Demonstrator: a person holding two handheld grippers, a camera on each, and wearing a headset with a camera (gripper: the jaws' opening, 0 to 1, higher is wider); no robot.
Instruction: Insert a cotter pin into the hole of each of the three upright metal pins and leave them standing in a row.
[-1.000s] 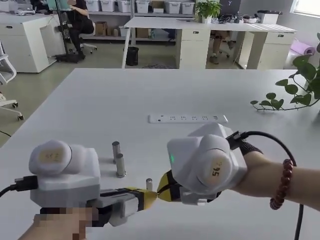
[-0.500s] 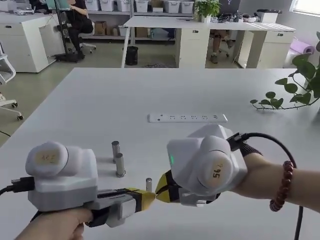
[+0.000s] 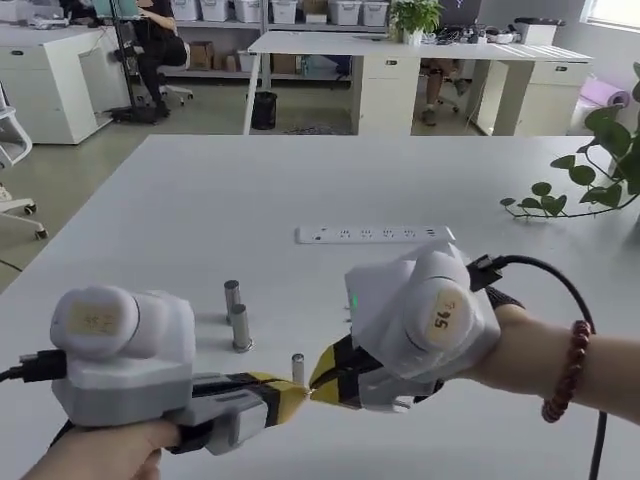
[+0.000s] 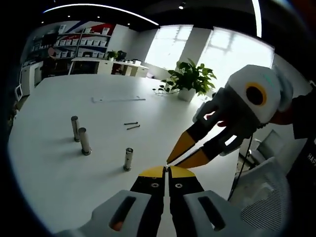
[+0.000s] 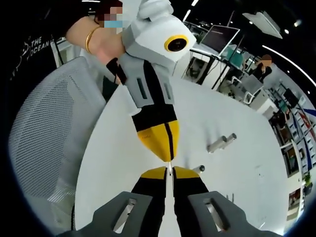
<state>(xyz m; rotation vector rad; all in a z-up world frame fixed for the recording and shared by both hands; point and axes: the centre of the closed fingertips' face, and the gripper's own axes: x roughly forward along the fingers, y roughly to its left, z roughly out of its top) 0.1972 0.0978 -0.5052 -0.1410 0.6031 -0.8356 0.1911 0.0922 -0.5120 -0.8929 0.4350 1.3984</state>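
R gripper (image 3: 320, 385) tilted up slightly; tips still meet L gripper (image 3: 300, 393), both pinching cotter (image 4: 166, 169). Looks like regrip; pin (image 3: 298, 368) behind tips looks empty.

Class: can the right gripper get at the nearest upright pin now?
Probably yes: the nearest pin stands beside the right gripper, nothing between, though it and the left gripper seem to share a cotter pin.

place: open office | cues: white desks (image 3: 385, 95), swivel chair (image 3: 12, 150), shelved storage bins (image 3: 285, 10), potted plant (image 3: 415, 18)
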